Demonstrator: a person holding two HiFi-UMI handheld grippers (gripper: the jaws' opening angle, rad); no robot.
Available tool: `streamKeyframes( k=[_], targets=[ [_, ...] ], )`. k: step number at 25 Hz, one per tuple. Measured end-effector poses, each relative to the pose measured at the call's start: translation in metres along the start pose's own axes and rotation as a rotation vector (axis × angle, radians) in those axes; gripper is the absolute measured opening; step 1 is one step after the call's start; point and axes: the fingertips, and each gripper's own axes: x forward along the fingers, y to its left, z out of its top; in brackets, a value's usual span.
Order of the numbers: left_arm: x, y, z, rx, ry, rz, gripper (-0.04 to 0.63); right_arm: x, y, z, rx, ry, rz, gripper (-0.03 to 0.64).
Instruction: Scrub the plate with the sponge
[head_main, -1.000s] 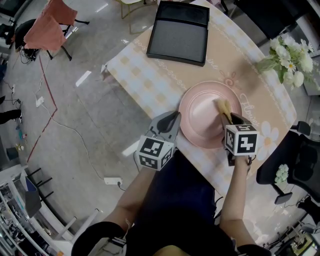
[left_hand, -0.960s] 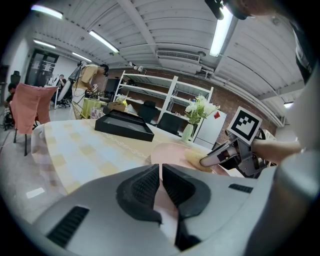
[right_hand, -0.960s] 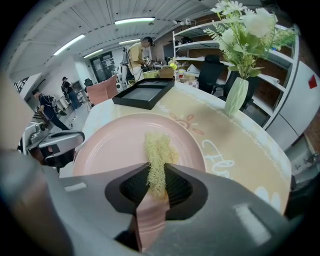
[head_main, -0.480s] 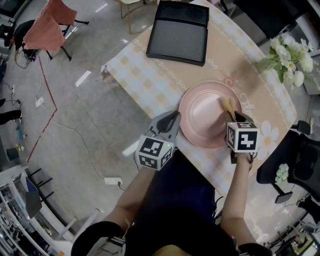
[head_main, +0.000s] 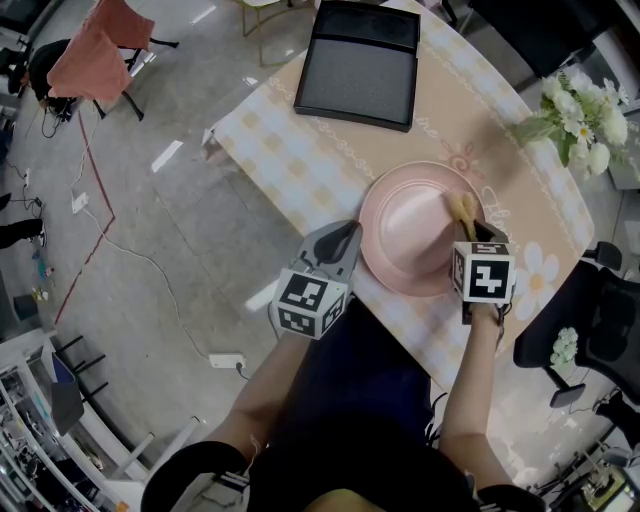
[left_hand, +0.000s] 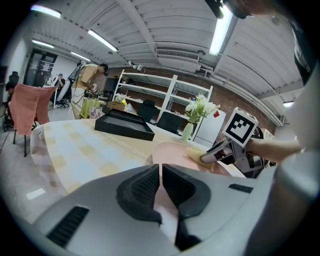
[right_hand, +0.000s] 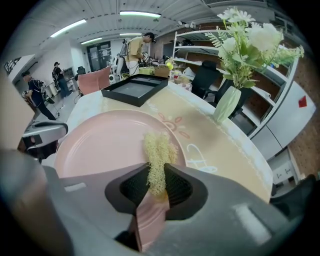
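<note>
The right claw (right_hand: 158, 184) pinched a yellow, fibrous sponge (right_hand: 158, 152), whose tuft lay on the right part of a pink plate (right_hand: 102, 145). The left claw (left_hand: 160, 175) was pressed onto the plate's near-left rim, with a thin pink edge showing between its jaws. The plate sat on a checked beige surface (head_main: 300, 170). Beyond it lay a black tray (head_main: 358, 68). A vase of white flowers (head_main: 582, 105) stood to the right.
</note>
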Motion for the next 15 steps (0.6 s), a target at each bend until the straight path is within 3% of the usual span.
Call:
streamKeyframes(
  k=[15],
  targets=[
    [-0.0007, -0.0025, -0.0007, 0.000, -0.001, -0.003, 0.025, -0.0065, -0.0010, 0.0049, -0.058, -0.010, -0.061, 0.077]
  ],
)
